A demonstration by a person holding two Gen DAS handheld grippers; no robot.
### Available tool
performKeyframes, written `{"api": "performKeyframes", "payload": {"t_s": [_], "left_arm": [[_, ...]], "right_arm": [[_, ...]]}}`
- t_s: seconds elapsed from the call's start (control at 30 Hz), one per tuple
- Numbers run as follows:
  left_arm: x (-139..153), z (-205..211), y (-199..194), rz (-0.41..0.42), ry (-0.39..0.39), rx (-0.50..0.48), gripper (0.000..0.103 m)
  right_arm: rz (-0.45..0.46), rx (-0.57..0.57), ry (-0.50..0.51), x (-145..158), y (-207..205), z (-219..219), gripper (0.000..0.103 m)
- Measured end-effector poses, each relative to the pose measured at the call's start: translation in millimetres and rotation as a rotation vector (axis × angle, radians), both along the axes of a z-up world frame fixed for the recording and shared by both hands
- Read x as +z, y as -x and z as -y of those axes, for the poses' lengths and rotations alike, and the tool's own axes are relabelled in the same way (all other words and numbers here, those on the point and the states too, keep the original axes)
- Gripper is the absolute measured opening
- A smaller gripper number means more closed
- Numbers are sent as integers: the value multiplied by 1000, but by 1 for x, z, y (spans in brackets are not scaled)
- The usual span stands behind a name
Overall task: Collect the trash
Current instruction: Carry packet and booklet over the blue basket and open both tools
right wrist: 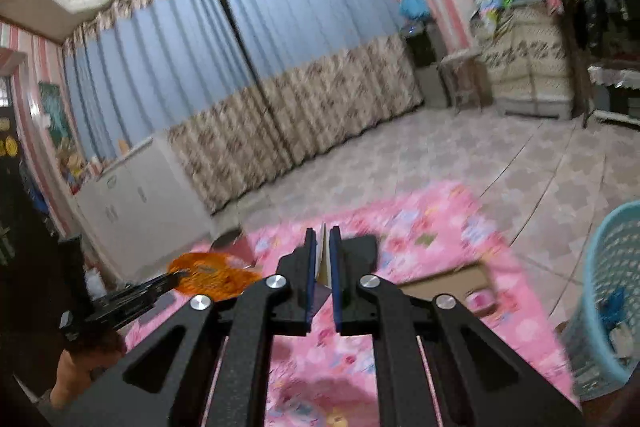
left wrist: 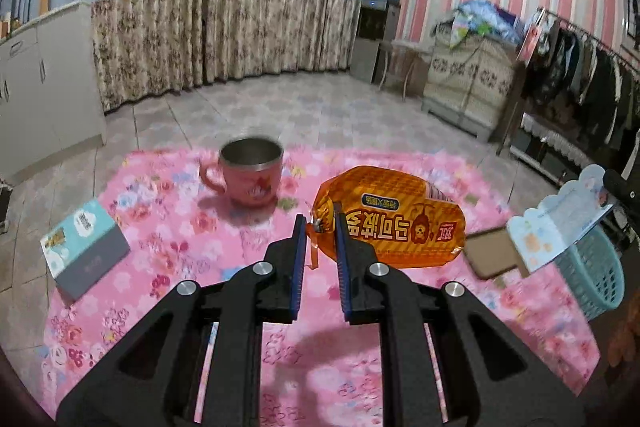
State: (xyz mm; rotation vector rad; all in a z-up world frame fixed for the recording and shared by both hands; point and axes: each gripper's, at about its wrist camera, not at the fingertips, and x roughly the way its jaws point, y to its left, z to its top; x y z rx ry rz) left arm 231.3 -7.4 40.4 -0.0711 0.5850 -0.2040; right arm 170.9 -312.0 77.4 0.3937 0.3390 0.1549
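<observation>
Your left gripper [left wrist: 320, 223] is clamped on the crimped end of the orange wrapper [left wrist: 394, 217], which hangs off to the right of its tips, clear of the cloth. It looks like a thin, crinkly plastic pack: light, limp and slick, so I judge it will swing and may slide if you hold only a sliver of the seal. The gathered end with its clip is the firmest place to take it, and that is where you have it.

Your right gripper [right wrist: 323, 247] is nearly closed on a thin pale card [right wrist: 323, 255] seen edge-on between the pads; from the left view the same blue-and-white card [left wrist: 560, 223] shows as a flat, scalloped sheet. It seems stiff enough to hold its shape, but light and easy to bend.

The blue basket [right wrist: 608, 291] stands low to the right of the right gripper, off the cloth's edge, with some scraps already inside; that is likely where both pieces go.

Below both grippers lies a pink flowered cloth [left wrist: 168, 251], soft and probably easy to snag. On it, ahead and left of the left gripper, sit a pink cup [left wrist: 250, 173] and a box [left wrist: 84, 247]; a brown cardboard piece [left wrist: 490, 253] lies to the right. Around it are a tiled floor [left wrist: 280, 107] and long curtains [left wrist: 200, 39].
</observation>
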Motion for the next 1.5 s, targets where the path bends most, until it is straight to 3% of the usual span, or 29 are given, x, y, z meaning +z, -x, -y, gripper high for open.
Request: {"api": "performKeyframes", "payload": {"t_s": [0.13, 0.33, 0.4, 0.5, 0.67, 0.77, 0.97, 1.23, 1.33, 1.4, 1.5], "left_arm": [[21, 25, 6, 45, 19, -34, 13], [37, 117, 5, 41, 57, -173, 13], [39, 162, 8, 40, 56, -232, 13], [37, 230, 13, 24, 58, -319, 13], [17, 344, 27, -18, 12, -457, 13], [-3, 382, 27, -64, -2, -502, 13], [-26, 415, 19, -97, -22, -521, 13], [-33, 437, 21, -110, -50, -556, 14], [-34, 442, 28, -106, -70, -567, 25], [-34, 443, 32, -100, -77, -561, 64], [-32, 441, 33, -81, -78, -543, 70]], "right_arm": [[51, -92, -13, 17, 26, 44, 7], [120, -342, -47, 33, 96, 144, 7], [103, -412, -48, 29, 116, 179, 7], [52, -523, 50, 24, 132, 208, 7], [-17, -590, 100, 12, 140, 240, 7], [-60, -604, 133, 8, 141, 253, 7], [-128, -599, 179, 2, 128, 269, 7], [-161, -607, 174, -2, 125, 267, 9], [-176, -629, 166, -6, 126, 266, 9], [-176, -645, 145, -6, 129, 268, 9], [-167, -647, 140, -5, 131, 267, 12]]}}
